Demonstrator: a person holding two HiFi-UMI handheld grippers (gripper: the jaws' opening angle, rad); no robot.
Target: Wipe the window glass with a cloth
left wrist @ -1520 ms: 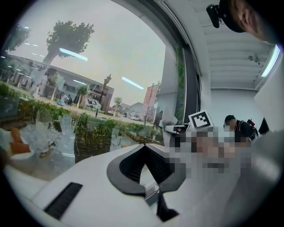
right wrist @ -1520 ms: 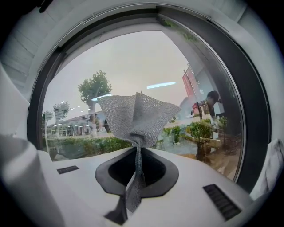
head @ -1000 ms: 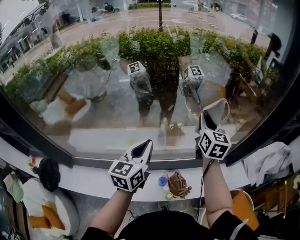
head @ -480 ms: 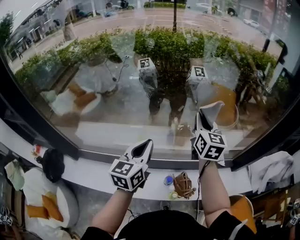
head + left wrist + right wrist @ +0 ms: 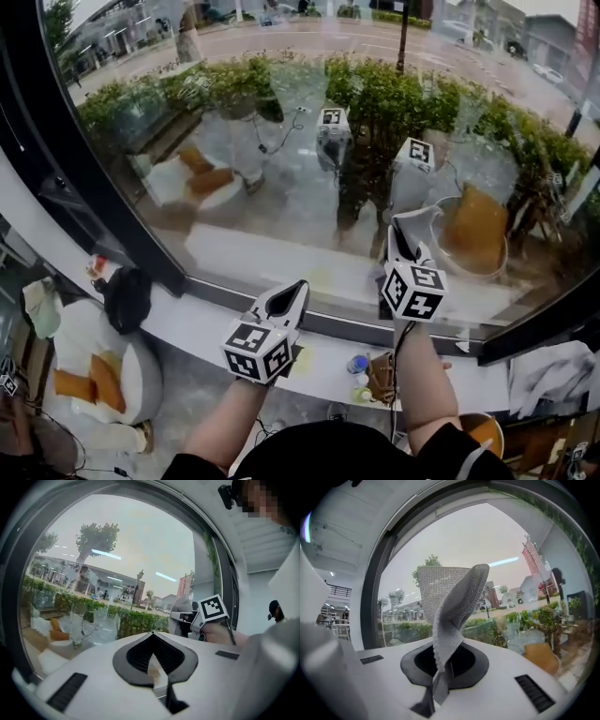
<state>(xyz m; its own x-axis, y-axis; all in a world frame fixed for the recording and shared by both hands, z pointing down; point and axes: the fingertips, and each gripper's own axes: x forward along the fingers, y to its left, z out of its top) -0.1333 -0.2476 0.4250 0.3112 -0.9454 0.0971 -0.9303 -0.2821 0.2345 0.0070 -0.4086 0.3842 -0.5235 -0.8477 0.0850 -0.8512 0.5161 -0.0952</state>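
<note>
Right tool [image 5: 405, 246]: Its jaws are pressed together on the cloth [image 5: 419, 221]. It holds the cloth by the bottom end.
Cloth: It is grey and bumpy. It sticks out past the tip of the right tool, standing tall and folded over at the top. Its long way runs the same way the tool points.
Window glass [image 5: 281, 141]: It is right ahead of the right tool and goes far above it and off to both sides. The cloth is between the tool and the glass, low down on the pane. I cannot tell if the cloth touches the glass.
Left tool [image 5: 296, 289]: Its jaws are together with nothing in them. It sits lower and further back than the right tool, over the white ledge [image 5: 187, 317] under the window.
Nearer one: The right tool is closer to the glass, and it has the cloth. I think it does the wiping.
Next move, my guess: Push the cloth flat on the glass in front of the tool, then slide it up or sideways.
Watch out: Only the soft cloth should meet the glass, not the hard tip of the tool.
</note>
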